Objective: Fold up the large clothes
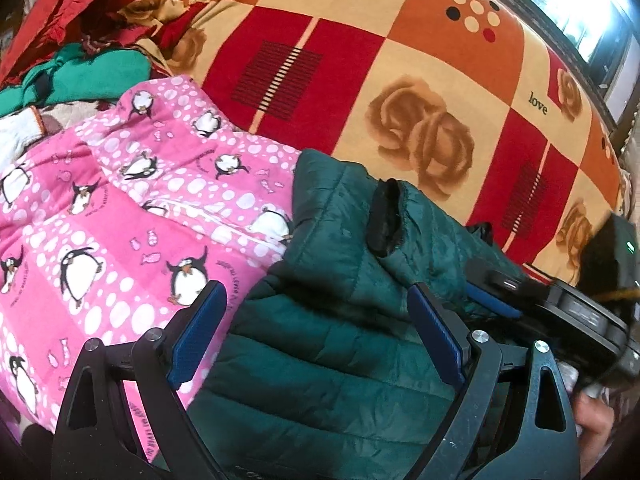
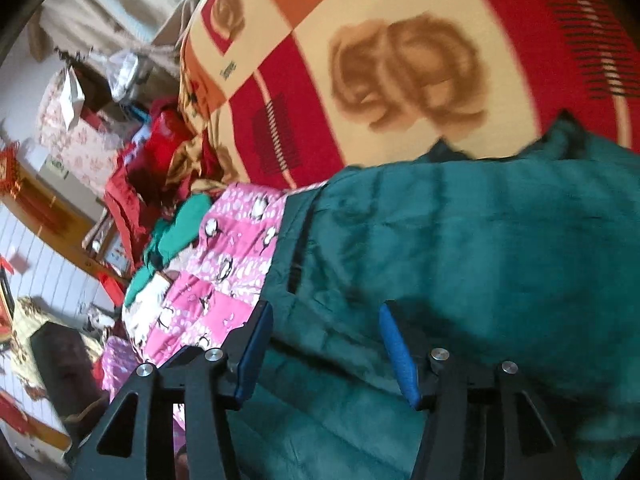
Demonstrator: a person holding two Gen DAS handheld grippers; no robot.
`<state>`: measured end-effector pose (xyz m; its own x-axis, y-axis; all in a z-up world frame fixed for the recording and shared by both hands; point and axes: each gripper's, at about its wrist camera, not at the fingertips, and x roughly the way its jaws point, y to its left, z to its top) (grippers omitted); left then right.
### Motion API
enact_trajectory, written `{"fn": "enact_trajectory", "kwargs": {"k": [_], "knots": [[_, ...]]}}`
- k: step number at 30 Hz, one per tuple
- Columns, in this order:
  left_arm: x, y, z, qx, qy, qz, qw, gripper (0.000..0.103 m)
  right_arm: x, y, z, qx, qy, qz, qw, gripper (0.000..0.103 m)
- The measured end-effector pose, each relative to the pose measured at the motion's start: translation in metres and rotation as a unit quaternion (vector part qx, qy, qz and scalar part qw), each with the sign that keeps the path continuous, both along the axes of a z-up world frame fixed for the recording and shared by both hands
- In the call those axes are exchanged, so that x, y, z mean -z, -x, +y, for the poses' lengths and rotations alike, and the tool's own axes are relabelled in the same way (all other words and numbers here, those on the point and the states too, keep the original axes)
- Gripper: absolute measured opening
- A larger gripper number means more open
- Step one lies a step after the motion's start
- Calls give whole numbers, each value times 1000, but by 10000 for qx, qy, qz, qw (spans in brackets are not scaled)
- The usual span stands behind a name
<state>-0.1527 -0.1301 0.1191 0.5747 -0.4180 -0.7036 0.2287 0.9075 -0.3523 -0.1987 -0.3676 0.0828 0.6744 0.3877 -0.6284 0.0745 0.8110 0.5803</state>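
A dark green quilted jacket (image 1: 340, 360) lies folded on the bed, one sleeve laid across it with its black-lined cuff (image 1: 386, 220) facing up. My left gripper (image 1: 316, 292) hovers just over the jacket, jaws wide open with nothing between them. In the right wrist view the same jacket (image 2: 480, 260) fills the lower right, blurred. My right gripper (image 2: 326, 309) stands open above it, its blue pads apart and not pressing the cloth. Its black housing (image 1: 576, 312) shows at the jacket's right side in the left wrist view.
A pink penguin-print padded garment (image 1: 120, 220) (image 2: 224, 264) lies left of the jacket, touching it. Teal (image 1: 80, 76) and red clothes (image 1: 60, 8) are heaped beyond. The rose-patterned bedspread (image 1: 400, 60) stretches behind. A hand (image 1: 596, 420) shows at the lower right.
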Motion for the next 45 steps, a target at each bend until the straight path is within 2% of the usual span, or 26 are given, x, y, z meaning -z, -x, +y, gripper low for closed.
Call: {"fn": "enact_trajectory", "kwargs": {"k": [5,12,18,19,20,21,22,23,26,31,36,42,45], "knots": [[-7,-8,-18,80,-52,-107,9999,92,-21,54,-43,458,347,-141,9982,67],[3,-36,-60,239,-113,155,9995,92,-30,122,-119,1355,666,-139,9884,67],[21,-60,-97,354,-569,325,9972,92,-17,147,-159,1926,649,-90,9791,67],[23,-62,-100,355,-628,302,9969,91,-14,147,-161,1937,654,-68,9789,67],[24,-63,-103,370,-654,229,9969,81,-11,147,-163,1923,646,-53,9792,67],[25,-64,-104,382,-683,190,9968,63,-9,145,-162,1897,631,-45,9798,67],[26,-65,-107,427,-722,201,9963,53,-6,141,-160,1859,629,-40,9805,67],[27,-66,-109,521,-707,260,9958,37,-4,137,-159,1827,653,-30,9810,67],[23,-63,-111,546,-835,48,9950,16,3,123,-152,1735,771,48,9818,67],[9,-57,-102,564,-947,-294,9935,12,12,97,-135,1483,996,85,9839,67],[9,-54,-88,491,-910,-322,9941,12,28,72,-121,1246,1082,217,9860,68],[19,-52,-86,475,-1048,-316,9929,12,43,48,-103,1001,1620,321,9812,68],[17,-51,-86,490,-1015,-256,9933,12,47,41,-103,940,1711,383,9800,68]]}}
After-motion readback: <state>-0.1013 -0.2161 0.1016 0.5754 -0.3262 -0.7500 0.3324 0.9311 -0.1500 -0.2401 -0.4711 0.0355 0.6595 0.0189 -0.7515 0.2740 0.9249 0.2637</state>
